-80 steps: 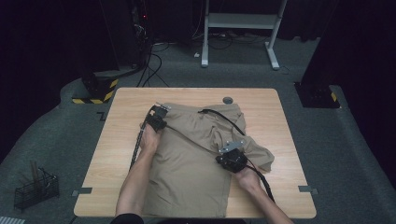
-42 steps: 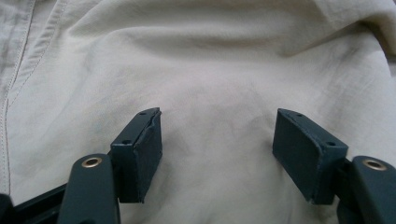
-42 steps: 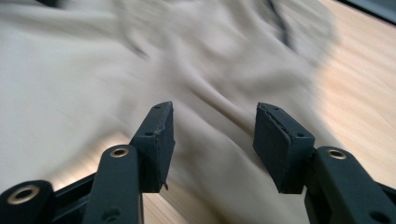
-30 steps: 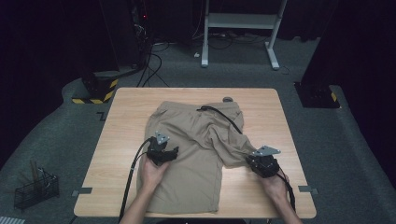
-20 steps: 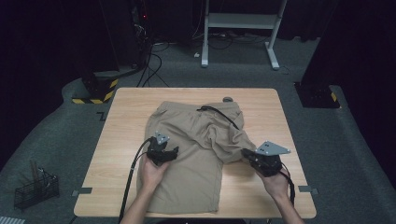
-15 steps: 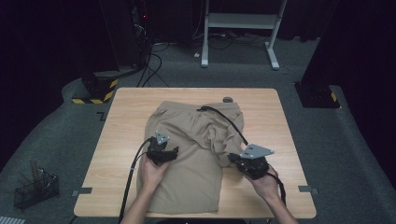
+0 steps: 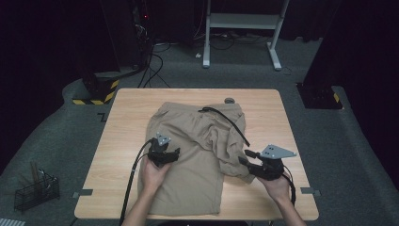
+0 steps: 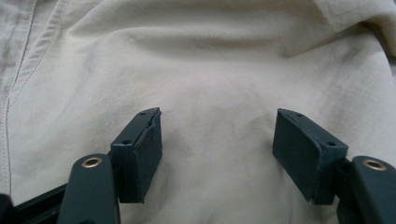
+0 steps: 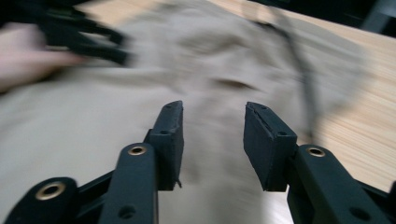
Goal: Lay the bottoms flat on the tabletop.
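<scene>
One wooden table (image 7: 122, 141) before us, dark room, grey carpet, cables behind. Beige shorts (image 7: 193, 174) spread mid-table, black belt (image 7: 228, 120) across top. Our left gripper (image 7: 164, 155) rests on shorts, jaws wide, nothing between. Our right gripper (image 7: 247, 157) near crumpled right leg, jaws just opening, empty. Right gripper view blurred. Bare wood left and right.

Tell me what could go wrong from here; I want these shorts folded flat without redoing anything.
The right gripper has just been opening, nothing between its jaws, so the rumpled leg of the khaki shorts beside it may slump unevenly. The black belt lies loose across the fabric and could snag a jaw. The left gripper, jaws open, only rests on the cloth, so the shorts might slide.
</scene>
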